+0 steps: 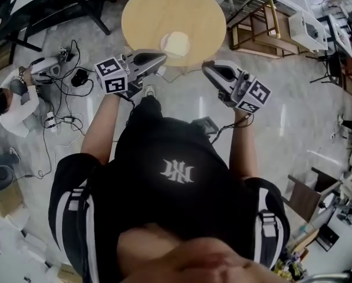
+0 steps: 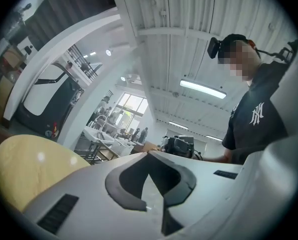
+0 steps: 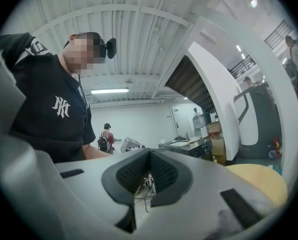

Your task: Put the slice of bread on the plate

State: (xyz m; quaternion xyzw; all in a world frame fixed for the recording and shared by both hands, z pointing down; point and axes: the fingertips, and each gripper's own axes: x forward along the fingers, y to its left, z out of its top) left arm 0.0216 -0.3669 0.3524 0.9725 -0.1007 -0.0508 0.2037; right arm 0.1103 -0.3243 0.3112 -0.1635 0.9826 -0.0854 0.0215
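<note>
A pale slice of bread (image 1: 177,43) lies near the front edge of a round wooden table (image 1: 164,10). It seems to rest on a small white plate (image 1: 163,42) whose rim shows at its left. My left gripper (image 1: 161,56) hovers level at the table's near edge, just below and left of the bread, shut and empty. My right gripper (image 1: 206,68) is off the table's edge, below and right of the bread, also shut with nothing in it. In the left gripper view the closed gripper (image 2: 149,156) has the table (image 2: 29,164) at its left. In the right gripper view the closed gripper (image 3: 149,153) has the table (image 3: 258,176) at its right.
A person (image 1: 10,99) crouches on the floor at the left among cables (image 1: 63,93). Wooden frames (image 1: 252,22) and white crates stand right of the table. The holder's own body fills the lower head view. A person with a backpack (image 3: 107,140) stands far off.
</note>
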